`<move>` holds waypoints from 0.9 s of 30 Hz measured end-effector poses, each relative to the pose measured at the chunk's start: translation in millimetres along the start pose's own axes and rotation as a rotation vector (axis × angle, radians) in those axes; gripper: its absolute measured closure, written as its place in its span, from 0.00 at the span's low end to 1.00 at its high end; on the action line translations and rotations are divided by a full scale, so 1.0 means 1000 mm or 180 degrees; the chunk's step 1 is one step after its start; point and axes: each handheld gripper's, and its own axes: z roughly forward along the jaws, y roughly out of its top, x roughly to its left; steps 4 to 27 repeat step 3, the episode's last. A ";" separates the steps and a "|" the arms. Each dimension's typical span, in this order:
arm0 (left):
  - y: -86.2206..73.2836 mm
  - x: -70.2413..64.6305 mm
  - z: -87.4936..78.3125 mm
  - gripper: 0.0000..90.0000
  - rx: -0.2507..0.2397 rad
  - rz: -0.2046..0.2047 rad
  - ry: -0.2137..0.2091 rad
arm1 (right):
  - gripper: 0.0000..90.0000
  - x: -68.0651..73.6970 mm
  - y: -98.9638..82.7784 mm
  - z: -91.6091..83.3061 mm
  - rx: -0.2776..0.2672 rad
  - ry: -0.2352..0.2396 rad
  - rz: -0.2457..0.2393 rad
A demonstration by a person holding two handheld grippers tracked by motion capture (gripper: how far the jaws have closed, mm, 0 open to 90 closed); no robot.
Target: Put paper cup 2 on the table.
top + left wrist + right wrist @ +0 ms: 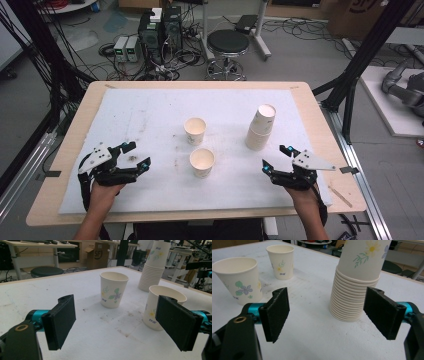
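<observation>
Two single paper cups with flower prints stand upright mid-table: the far cup (195, 130) (113, 289) (280, 261) and the near cup (202, 162) (160, 306) (239, 279). To their right rises a stack of nested upside-down cups (261, 127) (155, 266) (355, 280). My left gripper (136, 156) (120, 325) rests open at the table's left front, pointing toward the cups, nothing between its pads. My right gripper (276, 158) (325, 315) rests open at the right front, aimed at the stack's base, with nothing between its pads.
A white foam mat (150, 115) covers the wooden table (75, 125). Behind the table stand a black stool (227, 45), computer boxes and tangled cables (160, 35). Black frame posts (360, 55) flank the table.
</observation>
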 end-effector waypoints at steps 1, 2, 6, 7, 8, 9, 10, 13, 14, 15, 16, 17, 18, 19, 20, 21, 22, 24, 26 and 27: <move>0.000 0.000 0.000 0.18 -0.0002 0.0000 0.0002 | 0.24 0.000 0.000 0.000 0.0006 -0.0005 -0.0015; 0.000 0.000 0.000 0.18 -0.0001 0.0001 0.0002 | 0.24 0.000 0.000 0.001 0.0012 -0.0011 -0.0026; 0.000 0.000 0.000 0.18 -0.0002 -0.0003 0.0005 | 0.24 0.000 -0.001 0.001 0.0021 -0.0013 -0.0035; 0.000 0.000 0.000 0.18 -0.0002 -0.0003 0.0005 | 0.24 0.000 -0.001 0.001 0.0021 -0.0013 -0.0035; 0.000 0.000 0.000 0.18 -0.0002 -0.0003 0.0005 | 0.24 0.000 -0.001 0.001 0.0021 -0.0013 -0.0035; 0.000 0.000 0.000 0.18 -0.0002 -0.0003 0.0005 | 0.24 0.000 -0.001 0.001 0.0021 -0.0013 -0.0035; 0.000 0.000 0.000 0.18 -0.0002 -0.0003 0.0005 | 0.24 0.000 -0.001 0.001 0.0021 -0.0013 -0.0035; 0.000 0.000 0.000 0.18 -0.0002 -0.0003 0.0005 | 0.24 0.000 -0.001 0.001 0.0021 -0.0013 -0.0035; 0.000 0.000 0.000 0.18 -0.0002 -0.0003 0.0005 | 0.24 0.000 -0.001 0.001 0.0021 -0.0013 -0.0035; 0.000 0.000 0.000 0.18 -0.0002 -0.0003 0.0005 | 0.24 0.000 -0.001 0.001 0.0021 -0.0013 -0.0035; 0.000 0.000 0.000 0.18 -0.0002 -0.0003 0.0005 | 0.24 0.000 -0.001 0.001 0.0021 -0.0013 -0.0035; 0.000 0.000 0.000 0.18 -0.0002 -0.0003 0.0005 | 0.24 0.000 -0.001 0.001 0.0021 -0.0013 -0.0035; 0.000 0.000 0.000 0.18 -0.0002 -0.0003 0.0005 | 0.24 0.000 -0.001 0.001 0.0021 -0.0013 -0.0035; 0.000 0.000 0.000 0.18 -0.0002 -0.0003 0.0005 | 0.24 0.000 -0.001 0.001 0.0021 -0.0013 -0.0035; 0.000 0.000 0.000 0.18 -0.0002 -0.0003 0.0005 | 0.24 0.000 -0.001 0.001 0.0021 -0.0013 -0.0035; 0.000 0.000 0.000 0.18 -0.0002 -0.0003 0.0005 | 0.24 0.000 -0.001 0.001 0.0021 -0.0013 -0.0035; 0.000 0.000 0.000 0.18 -0.0002 -0.0003 0.0005 | 0.24 0.000 -0.001 0.001 0.0021 -0.0013 -0.0035; 0.000 0.000 0.000 0.18 -0.0002 -0.0003 0.0005 | 0.24 0.000 -0.001 0.001 0.0021 -0.0013 -0.0035; 0.000 0.000 0.000 0.18 -0.0002 -0.0003 0.0005 | 0.24 0.000 -0.001 0.001 0.0021 -0.0013 -0.0035; 0.000 0.000 0.000 0.18 -0.0002 -0.0003 0.0005 | 0.24 0.000 -0.001 0.001 0.0021 -0.0013 -0.0035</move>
